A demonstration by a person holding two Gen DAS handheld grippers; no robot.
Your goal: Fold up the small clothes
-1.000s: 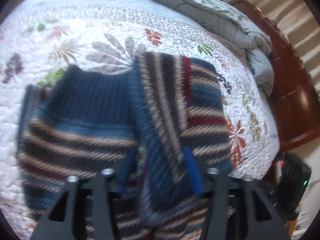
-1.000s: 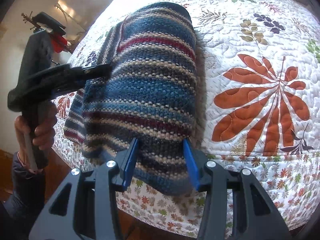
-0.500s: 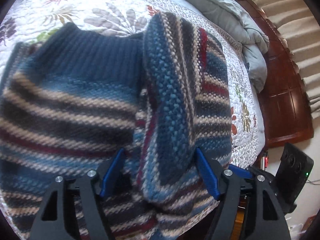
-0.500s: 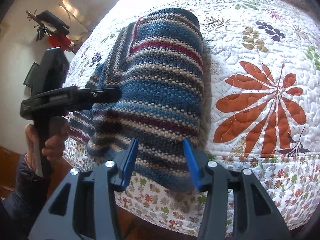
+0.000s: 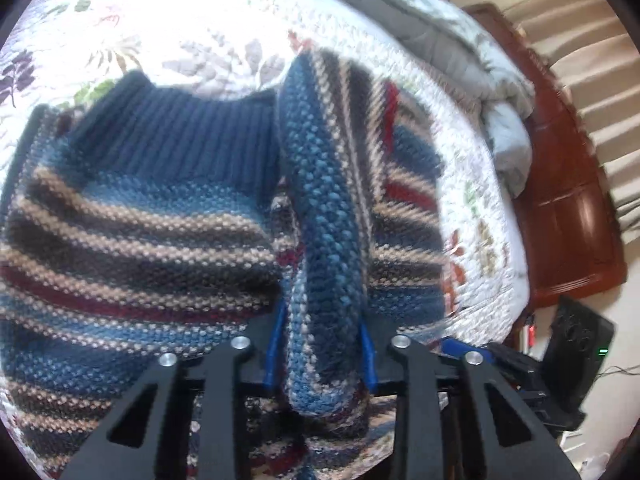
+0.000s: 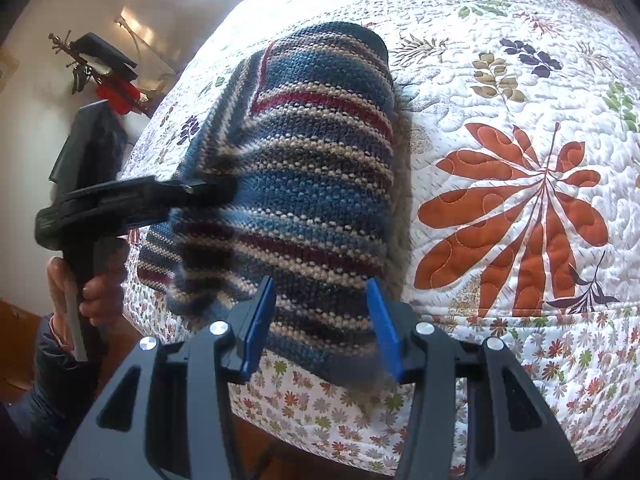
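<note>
A striped knit sweater (image 5: 140,240) in blue, tan, grey and dark red lies on a floral quilt (image 5: 200,12), with its navy ribbed collar towards the far side. One side is folded over into a thick ridge. My left gripper (image 5: 322,350) is closing on that ridge, and its blue pads press the knit from both sides. In the right wrist view the sweater (image 6: 312,168) reaches the bed's edge. My right gripper (image 6: 322,324) is shut on its lower corner, which fills the gap between the pads. The left gripper (image 6: 224,192) enters from the left, held by a hand (image 6: 100,292).
The quilt (image 6: 520,80) spreads wide to the right of the sweater. A grey duvet (image 5: 460,40) is bunched at the far side against a dark wooden bed board (image 5: 568,220). A black device with a green light (image 5: 580,344) stands beside the bed.
My left gripper's jaws have narrowed from wide apart onto the folded ridge of the sweater. The right gripper keeps its hold on the lower corner and has hardly moved.
</note>
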